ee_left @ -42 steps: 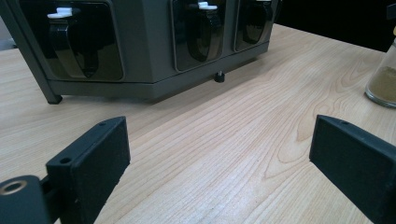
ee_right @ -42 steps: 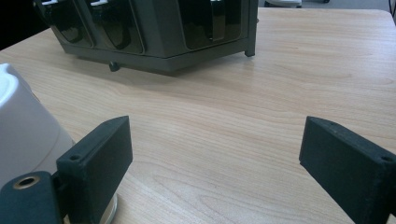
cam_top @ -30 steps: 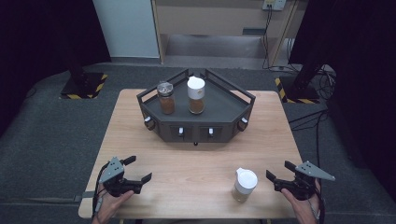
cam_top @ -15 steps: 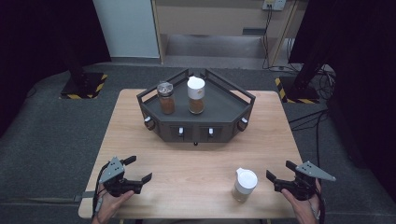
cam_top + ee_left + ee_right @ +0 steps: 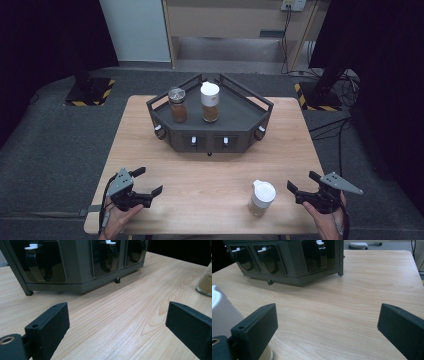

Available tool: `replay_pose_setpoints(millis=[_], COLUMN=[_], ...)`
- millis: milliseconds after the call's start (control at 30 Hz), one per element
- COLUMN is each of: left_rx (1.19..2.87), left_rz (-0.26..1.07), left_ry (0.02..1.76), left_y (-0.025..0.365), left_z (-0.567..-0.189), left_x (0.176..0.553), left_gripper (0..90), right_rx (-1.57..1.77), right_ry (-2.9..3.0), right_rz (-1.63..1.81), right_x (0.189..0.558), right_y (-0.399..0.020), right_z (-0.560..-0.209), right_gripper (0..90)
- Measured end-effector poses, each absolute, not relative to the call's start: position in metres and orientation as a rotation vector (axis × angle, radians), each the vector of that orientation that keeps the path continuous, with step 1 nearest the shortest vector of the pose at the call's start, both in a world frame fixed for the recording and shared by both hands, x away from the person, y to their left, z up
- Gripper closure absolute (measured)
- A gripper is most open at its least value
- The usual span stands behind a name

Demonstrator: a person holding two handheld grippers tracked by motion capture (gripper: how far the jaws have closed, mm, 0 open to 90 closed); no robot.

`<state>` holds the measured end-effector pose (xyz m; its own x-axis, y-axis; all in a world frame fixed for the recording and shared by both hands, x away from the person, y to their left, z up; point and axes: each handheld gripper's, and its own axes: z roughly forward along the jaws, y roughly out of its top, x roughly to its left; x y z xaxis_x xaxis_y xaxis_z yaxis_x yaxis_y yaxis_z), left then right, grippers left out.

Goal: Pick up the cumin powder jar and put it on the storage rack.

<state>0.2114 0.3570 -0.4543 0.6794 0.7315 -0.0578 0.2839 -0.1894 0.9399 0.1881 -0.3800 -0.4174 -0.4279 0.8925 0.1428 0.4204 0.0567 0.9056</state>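
jar: I see a small clear jar [image 5: 262,198] with a white lid, upright on the table, lower right of centre in the high view
contents: I make out a low layer of tan-brown powder at its base [image 5: 205,285]
lid: white, seated on top, with a small raised tab at one edge
pose: standing straight, not tilted
place: I find it at the right edge of the left gripper view and at the lower left of the right gripper view [image 5: 223,315]
contact: I can't tell whether anything touches it
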Motion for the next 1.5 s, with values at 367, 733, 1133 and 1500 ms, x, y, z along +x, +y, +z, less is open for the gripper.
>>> replay_pose_setpoints(millis=[367,733,1133,1500], left_rx=[1.764,1.764,1.764,1.770], left_rz=[0.492,0.493,0.495,0.497], left_ry=[0.813,0.817,0.816,0.815], left_y=[0.357,0.357,0.357,0.357], left_z=[-0.455,-0.455,-0.455,-0.454], left_x=[0.212,0.212,0.211,0.212], left_gripper=[4.0,4.0,4.1,4.1], right_rx=[1.282,1.132,1.027,0.988], right_ry=[1.885,1.960,2.068,2.141], right_rz=[1.361,1.419,1.451,1.452], right_x=[0.191,0.185,0.184,0.183], right_y=[-0.380,-0.364,-0.339,-0.327], right_z=[-0.393,-0.361,-0.351,-0.356], right_gripper=[4.8,5.7,6.2,6.9])
